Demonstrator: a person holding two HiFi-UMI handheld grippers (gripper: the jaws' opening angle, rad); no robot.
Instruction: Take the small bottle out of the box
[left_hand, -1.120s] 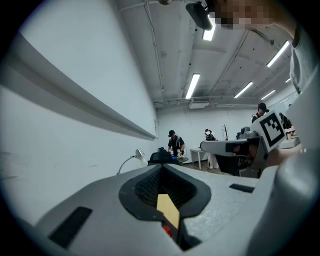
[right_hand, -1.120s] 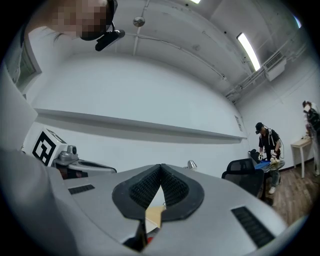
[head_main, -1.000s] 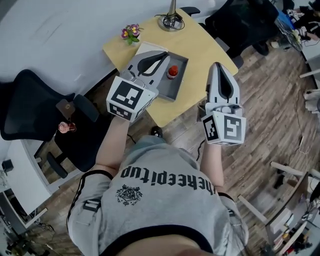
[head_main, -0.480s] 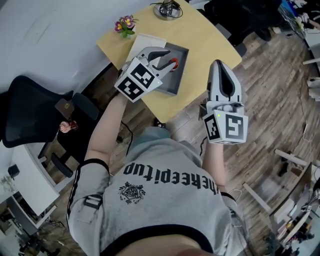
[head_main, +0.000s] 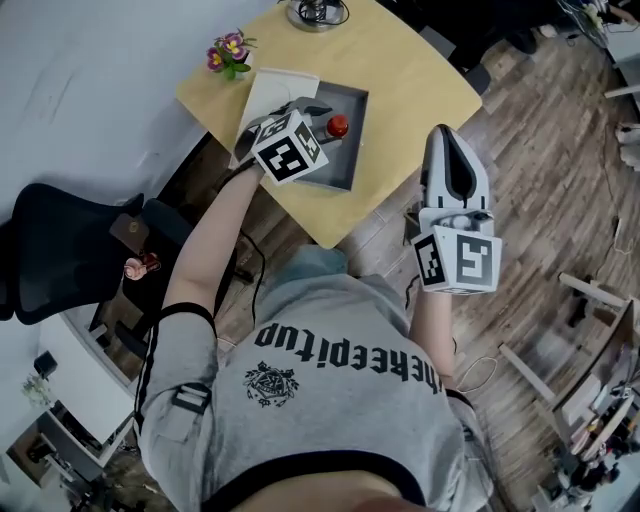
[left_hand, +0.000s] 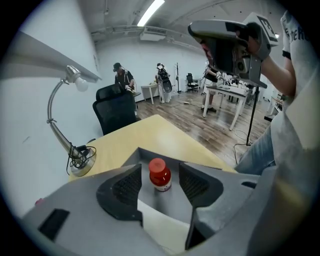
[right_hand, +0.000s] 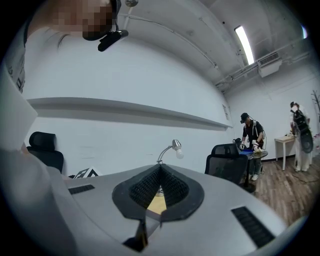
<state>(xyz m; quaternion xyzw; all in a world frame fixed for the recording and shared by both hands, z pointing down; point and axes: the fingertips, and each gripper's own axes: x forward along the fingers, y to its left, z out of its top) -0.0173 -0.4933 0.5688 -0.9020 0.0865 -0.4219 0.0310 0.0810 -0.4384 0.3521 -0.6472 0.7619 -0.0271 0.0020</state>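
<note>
In box (head_main: 348, 152), small bottle (head_main: 338, 126), clear all round

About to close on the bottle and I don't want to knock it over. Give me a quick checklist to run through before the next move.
1. Bottle standing upright in the box: ok.
2. Left tongs open: ok. They have just been opening, and neither side touches the bottle.
3. Bottle lined up with the gap: ok. It sits centred in the left gripper view.
4. Bottle far enough inside the gap to close on: cannot tell.
5. Right tongs out of the way: ok. They are shut, empty, and held off to the side of the table.
</note>
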